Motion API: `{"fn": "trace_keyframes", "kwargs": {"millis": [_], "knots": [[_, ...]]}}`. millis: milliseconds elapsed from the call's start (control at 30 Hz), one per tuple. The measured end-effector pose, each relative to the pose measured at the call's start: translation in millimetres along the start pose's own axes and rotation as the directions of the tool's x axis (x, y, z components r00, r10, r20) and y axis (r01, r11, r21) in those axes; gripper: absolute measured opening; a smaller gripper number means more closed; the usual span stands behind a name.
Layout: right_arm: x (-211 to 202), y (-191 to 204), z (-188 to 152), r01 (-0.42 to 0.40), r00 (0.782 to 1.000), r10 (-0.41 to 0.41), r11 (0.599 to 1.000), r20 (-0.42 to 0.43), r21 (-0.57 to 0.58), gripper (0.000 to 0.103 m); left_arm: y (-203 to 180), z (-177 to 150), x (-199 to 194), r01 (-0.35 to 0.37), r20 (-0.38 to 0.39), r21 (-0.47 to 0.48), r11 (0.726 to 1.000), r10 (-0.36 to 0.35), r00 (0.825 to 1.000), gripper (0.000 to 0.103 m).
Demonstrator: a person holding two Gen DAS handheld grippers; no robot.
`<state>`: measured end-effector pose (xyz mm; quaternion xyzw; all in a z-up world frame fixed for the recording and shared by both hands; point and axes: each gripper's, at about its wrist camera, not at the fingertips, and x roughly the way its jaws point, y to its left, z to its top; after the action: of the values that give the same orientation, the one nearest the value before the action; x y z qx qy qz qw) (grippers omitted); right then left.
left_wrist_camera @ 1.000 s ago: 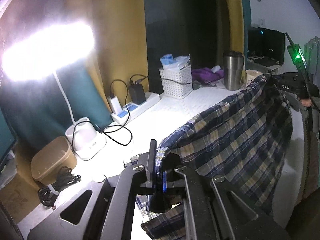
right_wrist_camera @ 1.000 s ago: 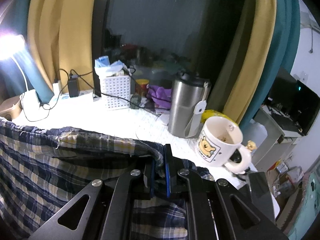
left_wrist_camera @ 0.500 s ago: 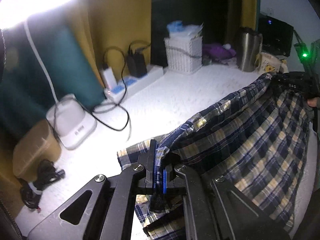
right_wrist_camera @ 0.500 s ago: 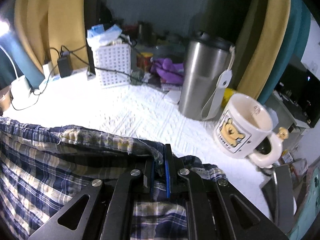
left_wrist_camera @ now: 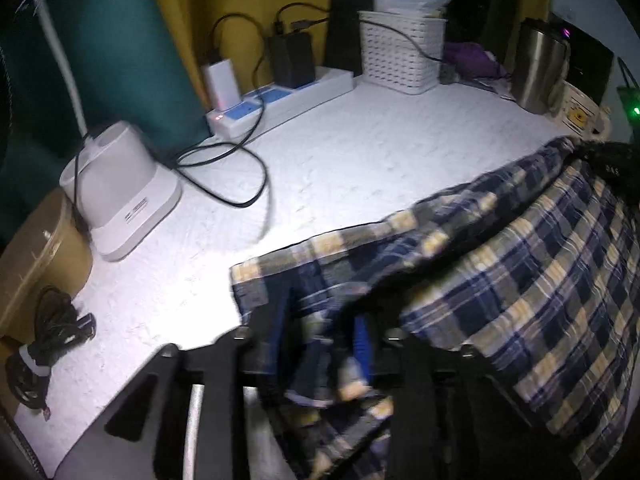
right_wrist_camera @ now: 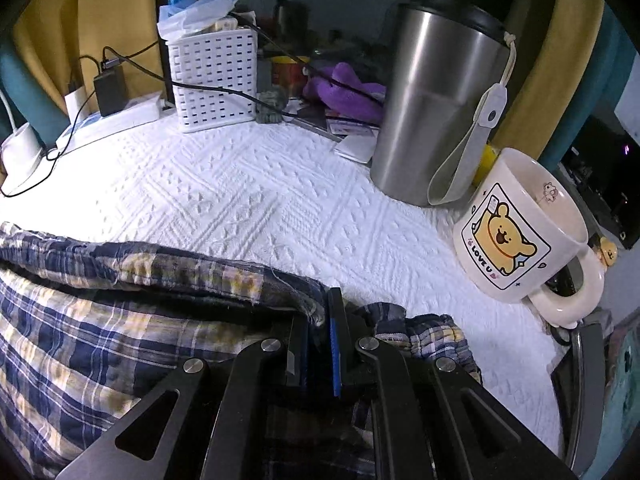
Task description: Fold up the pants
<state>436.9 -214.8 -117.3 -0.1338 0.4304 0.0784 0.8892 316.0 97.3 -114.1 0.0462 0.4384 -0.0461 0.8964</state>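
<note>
The navy, white and yellow plaid pants (left_wrist_camera: 520, 280) lie on the white textured cloth, their upper edge stretched between my grippers. My left gripper (left_wrist_camera: 320, 320) has its jaws apart, with the pants' left corner loose between them. My right gripper (right_wrist_camera: 320, 312) is shut on the pants (right_wrist_camera: 120, 320) at the right corner of that edge, low over the cloth. It also shows as a dark shape in the left wrist view (left_wrist_camera: 612, 160).
A steel tumbler (right_wrist_camera: 440, 92) and a bear mug (right_wrist_camera: 516, 228) stand close to the right gripper. A white basket (right_wrist_camera: 212, 76), power strip (left_wrist_camera: 280, 96) with cables, lamp base (left_wrist_camera: 120, 184), tan box (left_wrist_camera: 36, 256) and a coiled cable (left_wrist_camera: 44, 340) line the back and left.
Both grippers came down and forward, laying the pants on the cloth. My left gripper's jaws have opened and let the corner go. My right gripper stays shut.
</note>
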Motion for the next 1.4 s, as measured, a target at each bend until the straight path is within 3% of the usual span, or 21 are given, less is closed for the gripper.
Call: {"fn": "trace_keyframes", "kwargs": {"millis": [167,300,467,667,733,800,867,1133,1200,1233,1267,1400], "knots": [[5,1,4,0.007,1.0,-0.007,1.0,-0.011,-0.001,0.008,16,1,2,-0.014,0.001,-0.039,0.999,0.014,1.0,0.046],[8,0,6,0.01,1.0,-0.01,1.0,-0.018,0.002,0.008,37,5,2,-0.106,0.007,-0.086,0.991,0.107,0.994,0.046],[11,3,10,0.018,1.0,-0.017,1.0,-0.025,0.001,0.008,49,4,1,-0.093,0.011,-0.119,0.989,0.095,0.995,0.046],[16,7,17,0.035,0.999,-0.036,0.999,-0.04,-0.006,0.009,42,7,0,0.041,0.053,-0.13,0.991,-0.034,0.998,0.046],[16,8,20,0.034,0.999,-0.034,0.999,-0.039,0.002,0.009,42,4,11,-0.003,0.027,-0.113,0.994,0.006,1.0,0.046],[16,9,23,0.04,0.998,-0.04,0.999,-0.042,-0.001,0.01,46,6,11,0.001,0.025,-0.146,0.989,0.002,1.0,0.046],[14,11,27,0.041,0.998,-0.042,0.999,-0.046,-0.002,0.01,53,5,12,-0.052,0.013,-0.166,0.985,0.054,0.998,0.046],[-7,14,32,0.041,0.999,-0.041,0.999,-0.013,0.015,0.013,67,3,8,-0.03,0.021,-0.228,0.973,0.036,0.999,0.046],[-13,13,30,0.039,0.999,-0.039,0.999,-0.008,0.021,0.036,71,1,2,-0.025,0.033,-0.237,0.971,0.034,0.999,0.046],[-16,12,30,0.031,0.999,-0.031,0.999,-0.006,0.026,0.082,72,0,-3,-0.02,0.041,-0.238,0.971,0.03,0.999,0.046],[-20,12,29,0.014,1.0,-0.014,0.999,0.003,0.032,0.103,72,1,-6,-0.015,0.045,-0.239,0.971,0.027,0.999,0.046],[-35,19,26,0.007,1.0,-0.007,1.0,0.015,0.011,0.103,71,2,-24,-0.019,0.061,-0.233,0.972,0.034,0.998,0.046]]}}
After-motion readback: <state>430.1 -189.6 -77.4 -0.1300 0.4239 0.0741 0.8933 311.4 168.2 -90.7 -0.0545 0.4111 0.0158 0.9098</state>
